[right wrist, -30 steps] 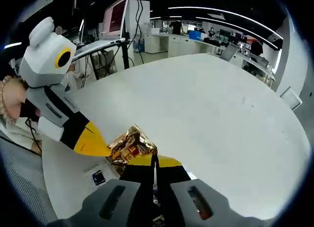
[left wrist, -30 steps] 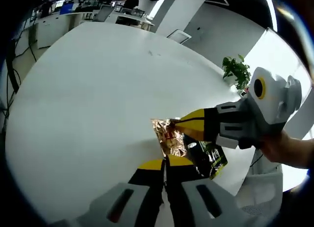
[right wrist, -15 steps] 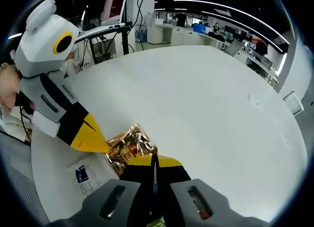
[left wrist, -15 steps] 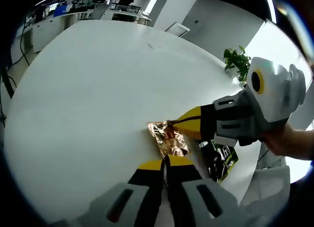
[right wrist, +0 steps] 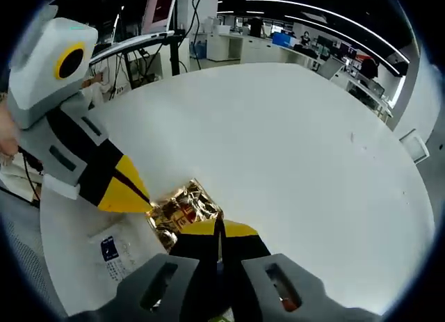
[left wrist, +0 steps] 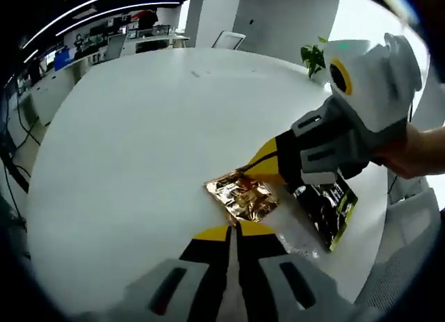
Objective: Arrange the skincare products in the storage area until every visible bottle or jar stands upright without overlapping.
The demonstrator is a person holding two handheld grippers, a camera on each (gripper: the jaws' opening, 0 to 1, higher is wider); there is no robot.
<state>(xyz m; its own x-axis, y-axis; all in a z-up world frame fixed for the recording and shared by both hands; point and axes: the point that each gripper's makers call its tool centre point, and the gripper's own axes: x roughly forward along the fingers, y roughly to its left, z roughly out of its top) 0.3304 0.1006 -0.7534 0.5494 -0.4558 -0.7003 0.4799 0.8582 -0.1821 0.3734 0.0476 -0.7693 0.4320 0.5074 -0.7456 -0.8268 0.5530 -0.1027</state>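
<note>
Left gripper view looks across a big round white table [left wrist: 132,127] whose far edge meets an open office with desks and a potted plant [left wrist: 314,56]. From the right of this view the right gripper [left wrist: 243,170] reaches in, a grey and white body with yellow and black jaws, held by a person's hand [left wrist: 417,151]; its jaws are pressed together on the far right edge of a crinkled gold foil sachet [left wrist: 243,197] lying on the table near the right edge. The left gripper [left wrist: 233,228] rises from the bottom of its own view with jaws closed tight, their yellow tips meeting at the near edge of the same gold foil sachet, so the packet is pinched from two sides. Just right of the sachet lies a dark green packet [left wrist: 327,207], partly under the right gripper's body, and a clear plastic packet [left wrist: 295,235] lies just near of it. Right gripper view shows the same table [right wrist: 292,141] from the other side, with the left gripper [right wrist: 147,205] coming in from the left, its closed yellow tip touching the gold foil sachet [right wrist: 182,209], and the right gripper [right wrist: 218,228] shut on the sachet's near edge. A white packet with a blue label [right wrist: 115,251] lies flat at the near left.
</note>
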